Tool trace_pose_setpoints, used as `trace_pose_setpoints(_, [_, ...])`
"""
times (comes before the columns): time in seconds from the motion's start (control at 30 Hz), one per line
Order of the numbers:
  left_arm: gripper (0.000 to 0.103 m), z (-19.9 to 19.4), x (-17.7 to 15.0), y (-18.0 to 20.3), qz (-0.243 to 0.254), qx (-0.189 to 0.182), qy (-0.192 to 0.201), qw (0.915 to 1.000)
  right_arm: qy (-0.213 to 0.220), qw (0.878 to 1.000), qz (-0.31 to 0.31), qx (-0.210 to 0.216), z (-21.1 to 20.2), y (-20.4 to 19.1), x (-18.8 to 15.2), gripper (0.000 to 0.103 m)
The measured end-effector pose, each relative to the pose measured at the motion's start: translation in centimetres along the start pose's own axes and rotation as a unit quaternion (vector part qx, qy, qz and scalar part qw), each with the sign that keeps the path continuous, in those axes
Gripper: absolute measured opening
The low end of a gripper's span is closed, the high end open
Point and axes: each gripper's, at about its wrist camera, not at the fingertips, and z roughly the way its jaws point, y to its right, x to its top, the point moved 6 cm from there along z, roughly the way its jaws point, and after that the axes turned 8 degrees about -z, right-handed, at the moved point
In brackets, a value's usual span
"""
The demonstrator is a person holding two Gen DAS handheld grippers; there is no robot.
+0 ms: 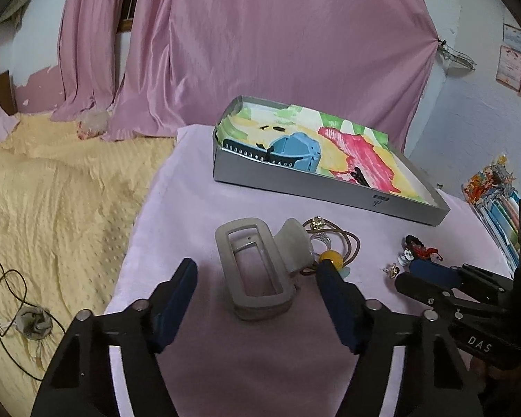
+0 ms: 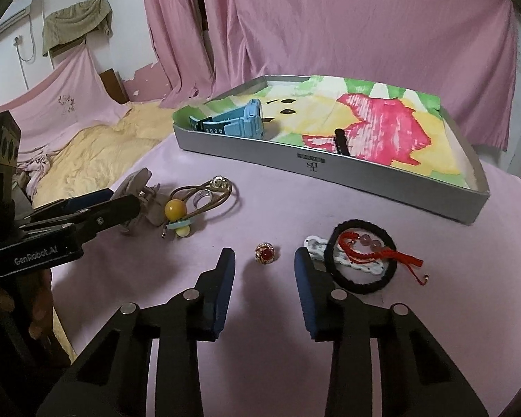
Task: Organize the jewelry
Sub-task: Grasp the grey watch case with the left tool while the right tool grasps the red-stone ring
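A: Left wrist view. Left gripper point(image 1: 257, 271) spread wide, holding nothing, its fingers either side of the grey plastic rectangular claw hair clip point(image 1: 251, 267) on the pink cloth-covered table point(image 1: 177, 215). To do it well: centre the pads on the clip's long sides and close slowly. The frame looks hollow and could twist out.

B: Obstacles?

A: Tan elastic cord with a yellow bead point(image 1: 330, 256) lies touching the clip's right end, a clear ring point(image 1: 321, 241) beside it. The right-hand pad could snag the cord. Grey shallow box with a painted paper lining point(image 1: 330, 194) sits toward the table's far edge, a blue watch point(image 1: 295, 153) already inside.

B: Right wrist view?

A: Right gripper point(image 2: 264, 260) also apart and empty, bracketing a small gold ring with a red stone point(image 2: 265, 253). Just right: black hair tie point(image 2: 361, 256), red braided cord point(image 2: 375, 253), white chain-like piece point(image 2: 316, 243). The right pad nearly touches them.
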Motion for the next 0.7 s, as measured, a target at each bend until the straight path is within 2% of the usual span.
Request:
trace_pose_setpoints(0.13, [0.06,0.4,0.1,-0.1,-0.005,0.001,-0.01,0.9999,-0.011,1.0,-0.005,-0.002,0.6,-0.3,0.2,0.025])
trace_pose_setpoints(0.43, [0.05,1.4,0.2,0.2,-0.01,0.002,-0.031,0.9995,-0.019,1.0,-0.008,-0.004,1.2,-0.3,0.3,0.025])
trace_pose_setpoints(0.6, [0.049,1.4,0.2,0.1,-0.016,0.002,-0.029,0.9995,-0.019,1.0,-0.006,-0.007,1.2,-0.1,0.4,0.012])
trace_pose_setpoints(0.7, [0.048,1.3,0.2,0.1,-0.016,0.004,-0.026,0.9995,-0.018,1.0,-0.003,0.001,1.3,0.0,0.4,0.01])
